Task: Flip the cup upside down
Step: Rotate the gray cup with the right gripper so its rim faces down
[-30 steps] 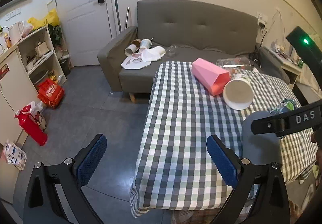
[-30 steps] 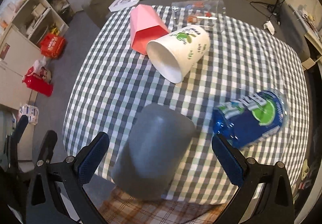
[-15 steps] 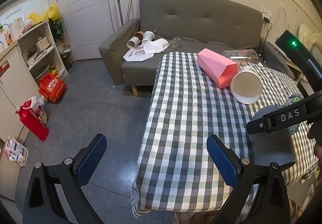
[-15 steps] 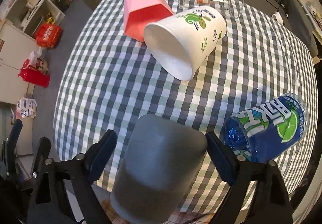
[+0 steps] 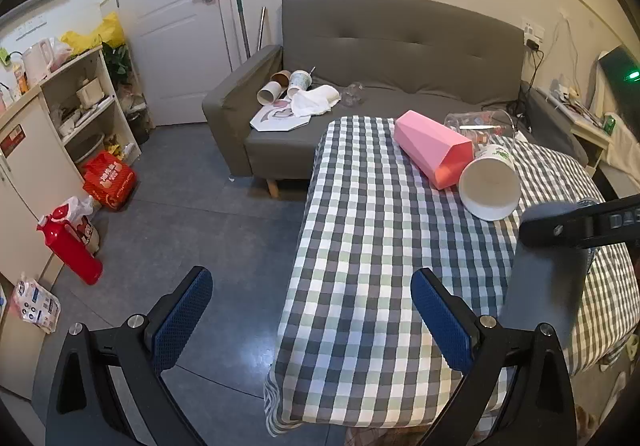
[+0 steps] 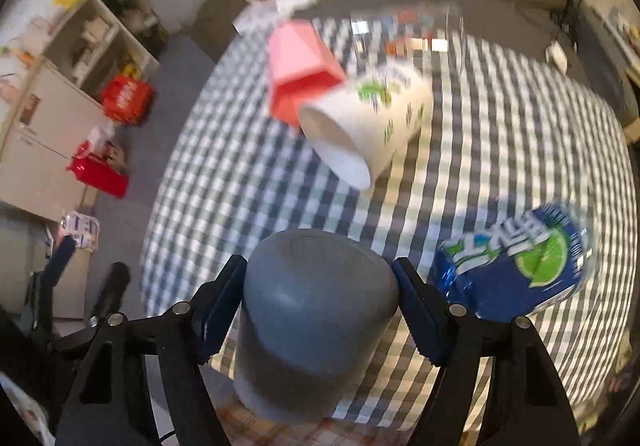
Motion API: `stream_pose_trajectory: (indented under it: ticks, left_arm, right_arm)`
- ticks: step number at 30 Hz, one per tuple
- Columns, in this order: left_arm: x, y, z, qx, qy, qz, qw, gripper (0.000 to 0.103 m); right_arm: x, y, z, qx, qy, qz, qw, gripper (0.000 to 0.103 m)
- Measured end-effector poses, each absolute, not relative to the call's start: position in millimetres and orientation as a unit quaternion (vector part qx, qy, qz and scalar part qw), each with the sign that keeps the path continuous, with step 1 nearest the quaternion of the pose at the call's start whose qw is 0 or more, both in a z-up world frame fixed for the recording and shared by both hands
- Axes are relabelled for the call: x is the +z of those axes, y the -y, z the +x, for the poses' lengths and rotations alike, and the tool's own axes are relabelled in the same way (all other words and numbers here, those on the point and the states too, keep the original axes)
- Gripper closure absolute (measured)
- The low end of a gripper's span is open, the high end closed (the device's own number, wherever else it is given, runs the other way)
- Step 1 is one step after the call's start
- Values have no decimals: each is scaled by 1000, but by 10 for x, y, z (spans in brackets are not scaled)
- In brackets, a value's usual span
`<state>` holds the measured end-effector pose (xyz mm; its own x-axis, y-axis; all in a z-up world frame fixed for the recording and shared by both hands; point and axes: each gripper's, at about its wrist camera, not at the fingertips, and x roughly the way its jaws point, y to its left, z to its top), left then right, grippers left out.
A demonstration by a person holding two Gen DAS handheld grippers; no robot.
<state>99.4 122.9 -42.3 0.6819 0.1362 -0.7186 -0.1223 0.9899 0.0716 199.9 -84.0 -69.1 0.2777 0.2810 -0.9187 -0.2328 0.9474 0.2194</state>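
Note:
A grey cup (image 6: 316, 310) lies near the front edge of the checked tablecloth (image 6: 500, 125), closed base pointing away from me. My right gripper (image 6: 318, 298) is shut on it, a blue pad pressing each side. The cup also shows in the left wrist view (image 5: 548, 278) at the right, with the right gripper's black finger (image 5: 580, 226) across its top. My left gripper (image 5: 308, 318) is open and empty, held over the table's left front corner and the floor.
On the table lie a white paper cup (image 6: 368, 117), a pink faceted cup (image 6: 300, 65), a clear glass (image 6: 408, 33) and a blue can (image 6: 516, 270). A grey sofa (image 5: 400, 57) stands behind. Shelves (image 5: 80, 105) and red items (image 5: 72, 242) are at left.
My right gripper has closed from wide open onto the grey cup and tilted up, blurring the view. The left gripper has drifted slightly; it stays open.

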Motion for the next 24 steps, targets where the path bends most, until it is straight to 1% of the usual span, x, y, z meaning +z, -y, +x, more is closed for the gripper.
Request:
stream_pose_trajectory:
  ticks: [9,12,15,24]
  left_arm:
    - [-457,-1163,1018,75,-397,17,914,1]
    - [-487,-1146,1032,77,-402,17,912,1]
    - [-507,-1123,1047,77,-405,19,911,1]
    - [-544,-1069,1056,75,-410,23,909,1]
  right_arm:
    - [-395,856,1656,148,-439,-52,885,30]
    - [-345,845,1581,153,-409,-72,897,30]
    - [-346,841,1522,158,-391,-90,902,30]
    - [-534,829,1313,172,-381,-111,902,30]
